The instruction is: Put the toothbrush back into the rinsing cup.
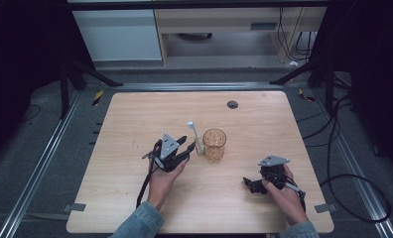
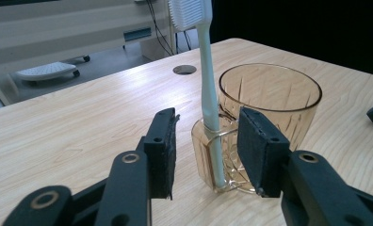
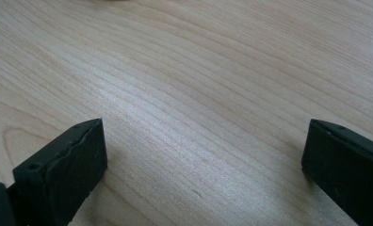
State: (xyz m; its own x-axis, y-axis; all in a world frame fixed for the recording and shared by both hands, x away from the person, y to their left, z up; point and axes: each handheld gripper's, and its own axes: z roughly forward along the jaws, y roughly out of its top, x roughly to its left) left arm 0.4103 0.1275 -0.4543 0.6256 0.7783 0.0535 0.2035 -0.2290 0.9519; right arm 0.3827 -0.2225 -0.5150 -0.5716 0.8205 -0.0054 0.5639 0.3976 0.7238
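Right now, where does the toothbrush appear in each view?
High view: toothbrush stands mid-table, in the amber cup's handle, just beyond the left gripper.
Left gripper view: centre, upright, between the open jaws.
Right gripper view: bare wood between open jaws.
Shared landmark: the round table hole.

Toothbrush (image 2: 208,94) head top cropped

A wooden table (image 1: 135,148) carries an amber glass cup (image 1: 215,144) near its centre. A white toothbrush (image 1: 196,137) stands upright at the cup's left side. The left gripper (image 1: 188,144) sits just left of the toothbrush, jaws apart. The right gripper (image 1: 248,183) rests near the front right, well apart from the cup.
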